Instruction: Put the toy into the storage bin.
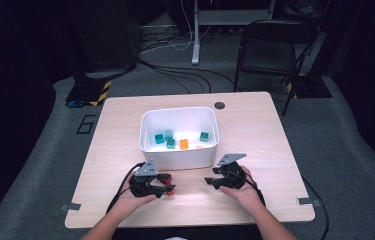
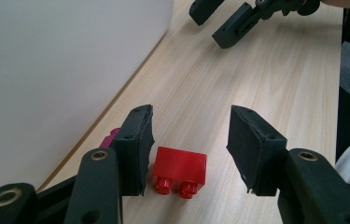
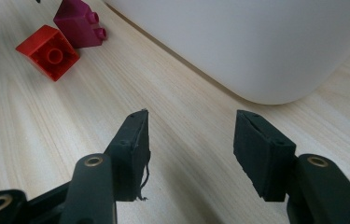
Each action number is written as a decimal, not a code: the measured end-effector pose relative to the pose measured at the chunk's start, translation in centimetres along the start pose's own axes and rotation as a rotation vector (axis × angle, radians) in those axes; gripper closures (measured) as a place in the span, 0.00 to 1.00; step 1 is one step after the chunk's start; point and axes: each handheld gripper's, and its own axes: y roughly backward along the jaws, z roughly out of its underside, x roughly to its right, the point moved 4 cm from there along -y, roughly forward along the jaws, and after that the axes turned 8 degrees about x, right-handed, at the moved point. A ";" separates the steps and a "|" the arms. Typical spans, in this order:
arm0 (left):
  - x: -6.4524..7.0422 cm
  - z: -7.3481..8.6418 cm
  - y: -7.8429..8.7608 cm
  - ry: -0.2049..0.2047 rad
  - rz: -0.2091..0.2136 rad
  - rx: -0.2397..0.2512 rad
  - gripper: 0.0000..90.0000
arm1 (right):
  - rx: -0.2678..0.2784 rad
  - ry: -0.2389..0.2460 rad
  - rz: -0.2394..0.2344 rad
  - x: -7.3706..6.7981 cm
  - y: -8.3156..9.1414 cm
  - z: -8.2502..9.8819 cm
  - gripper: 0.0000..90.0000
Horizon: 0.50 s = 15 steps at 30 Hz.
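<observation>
A white bin [image 1: 179,150] is sitting mid-table [image 1: 255,120], holding three teal bricks [image 1: 159,138] and an orange brick [image 1: 184,144]. In front of it, the left gripper [image 2: 191,140] is hovering with jaws apart around a red brick [image 2: 180,169] lying on the table, pads not pressing it. The right gripper [image 3: 191,147] is waiting nearby, jaws apart and empty. A magenta brick [image 3: 76,22] is lying beside the bin wall.

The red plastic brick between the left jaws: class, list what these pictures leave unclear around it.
- Magenta plastic brick: left gripper view, mostly hidden behind a jaw.
- Red plastic brick: whether it touches that jaw cannot be told.
- Small bricks in the white plastic bin: high view, too small for shapes.
</observation>
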 end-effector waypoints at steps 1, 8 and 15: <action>0.0 0.1 -0.2 0.001 0.003 0.001 0.55 | 0.000 -0.004 0.001 0.0 0.0 0.0 0.50; 0.0 0.7 -1.0 -0.010 0.011 -0.032 0.55 | 0.003 -0.005 0.002 0.0 0.1 0.1 0.50; 0.1 1.3 -1.6 -0.018 0.012 -0.052 0.55 | 0.001 -0.002 0.000 0.0 0.1 0.1 0.50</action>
